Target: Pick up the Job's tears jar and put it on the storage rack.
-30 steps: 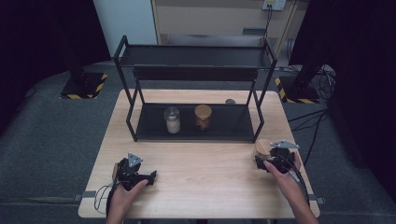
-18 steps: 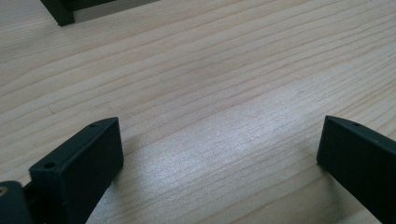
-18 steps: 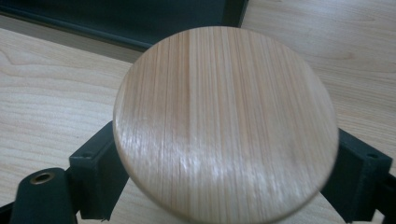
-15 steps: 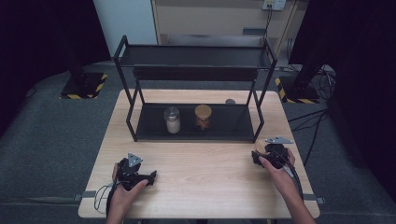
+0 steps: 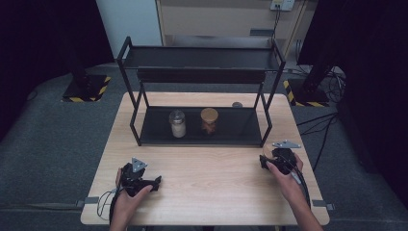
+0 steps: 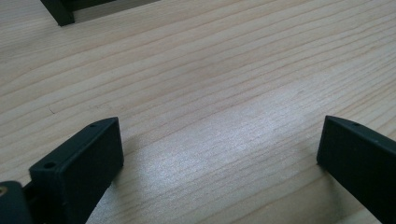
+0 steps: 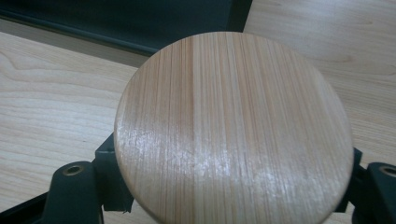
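Right tongs (image 5: 270,161): we have just closed them on the round wooden lid (image 7: 233,128), face up, near the surface's (image 5: 216,178) right edge by the rack (image 5: 199,77). Left tongs (image 5: 146,183): open, empty, well apart from it.

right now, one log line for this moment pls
right tool: just closed on round wooden lid | left tool: open over table | two jars on rack shelf

We see a round wooden lid (image 7: 233,126) clamped between our right gripper (image 7: 229,186) jaws (black rack (image 7: 140,23) behind), above the table (image 7: 51,112).
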Demonstrator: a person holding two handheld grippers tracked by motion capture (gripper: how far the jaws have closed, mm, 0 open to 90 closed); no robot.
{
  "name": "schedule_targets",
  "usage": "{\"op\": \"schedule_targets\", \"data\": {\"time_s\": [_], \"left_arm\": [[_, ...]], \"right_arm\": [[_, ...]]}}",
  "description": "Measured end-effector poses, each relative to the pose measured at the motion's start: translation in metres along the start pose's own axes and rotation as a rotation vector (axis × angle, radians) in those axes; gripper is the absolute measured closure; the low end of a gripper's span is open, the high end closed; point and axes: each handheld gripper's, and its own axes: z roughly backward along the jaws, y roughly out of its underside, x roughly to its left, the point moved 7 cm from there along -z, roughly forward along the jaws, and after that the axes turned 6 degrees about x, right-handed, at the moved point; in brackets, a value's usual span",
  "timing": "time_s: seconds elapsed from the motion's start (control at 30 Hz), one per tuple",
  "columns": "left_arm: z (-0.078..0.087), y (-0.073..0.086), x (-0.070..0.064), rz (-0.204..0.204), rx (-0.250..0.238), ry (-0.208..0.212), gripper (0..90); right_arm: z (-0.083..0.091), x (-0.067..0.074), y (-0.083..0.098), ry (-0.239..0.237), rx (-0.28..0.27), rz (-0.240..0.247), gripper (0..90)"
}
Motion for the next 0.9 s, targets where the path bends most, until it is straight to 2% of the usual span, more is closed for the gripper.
{"op": "schedule_targets", "data": {"time_s": [0.33, 0.9], "left_arm": [[0.0, 0.0, 0.0, 0.0, 0.0, 0.0, 0.0], [0.0, 0.0, 0.0, 0.0, 0.0, 0.0, 0.0]], "right_arm": [[0.015, 0.01, -0.007, -0.006, -0.009, 0.032, 25.5], [0.026, 0.027, -0.019, -0.008, -0.014, 0.067, 25.6]]}}
